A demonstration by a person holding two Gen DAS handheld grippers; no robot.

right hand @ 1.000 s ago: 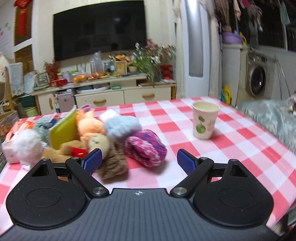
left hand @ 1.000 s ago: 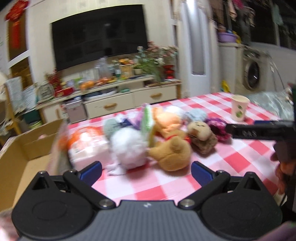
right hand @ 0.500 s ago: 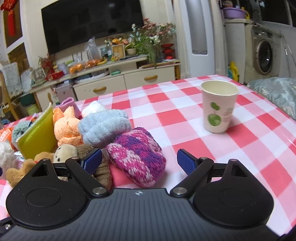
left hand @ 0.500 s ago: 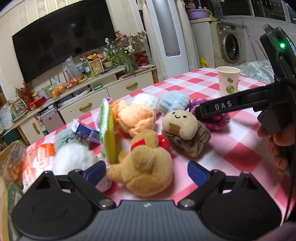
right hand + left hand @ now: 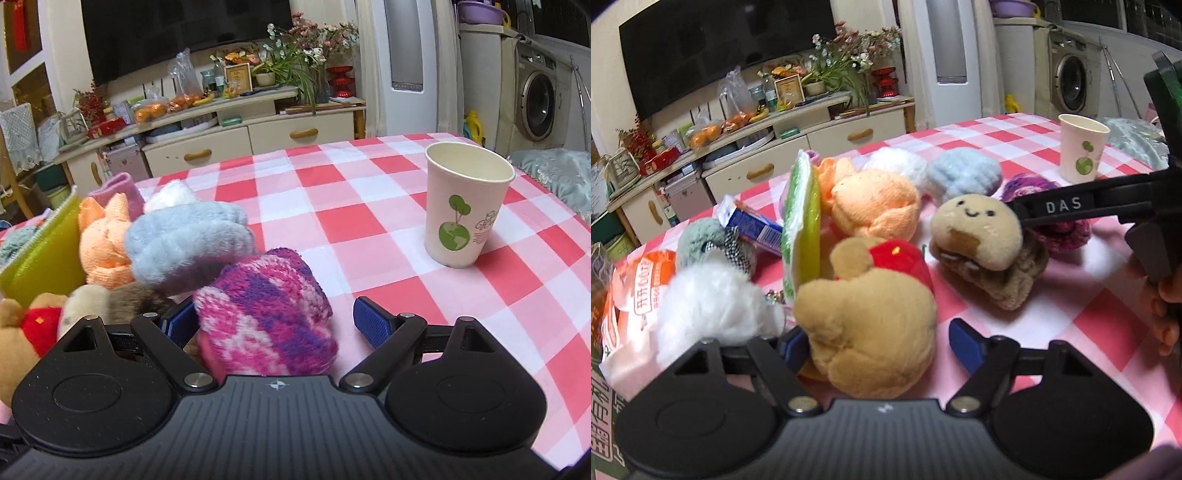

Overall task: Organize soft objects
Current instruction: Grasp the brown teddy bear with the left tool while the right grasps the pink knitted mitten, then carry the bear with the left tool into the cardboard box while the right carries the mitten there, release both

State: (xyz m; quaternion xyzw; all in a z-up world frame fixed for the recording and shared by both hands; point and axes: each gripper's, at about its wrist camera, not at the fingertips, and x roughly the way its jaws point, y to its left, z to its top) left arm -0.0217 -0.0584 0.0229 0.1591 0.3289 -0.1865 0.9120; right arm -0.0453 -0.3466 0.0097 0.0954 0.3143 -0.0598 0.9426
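While its jaws have just been closing, the left gripper (image 5: 875, 341) straddles one tan plush bear (image 5: 868, 325), pads not visibly pressing. Right gripper (image 5: 273, 321), spread, brackets one pink-purple knit roll (image 5: 266, 314); one paper cup (image 5: 463, 206) stands ahead-right on the worktop (image 5: 351, 206). Both lower halves are hidden.

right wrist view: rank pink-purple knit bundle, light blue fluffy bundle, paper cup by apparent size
1. pink-purple knit bundle, largest, but closest to the camera, so partly a nearness effect.
2. light blue fluffy bundle.
3. paper cup, close to the blue bundle in apparent size and farther back; that pair is unsure.
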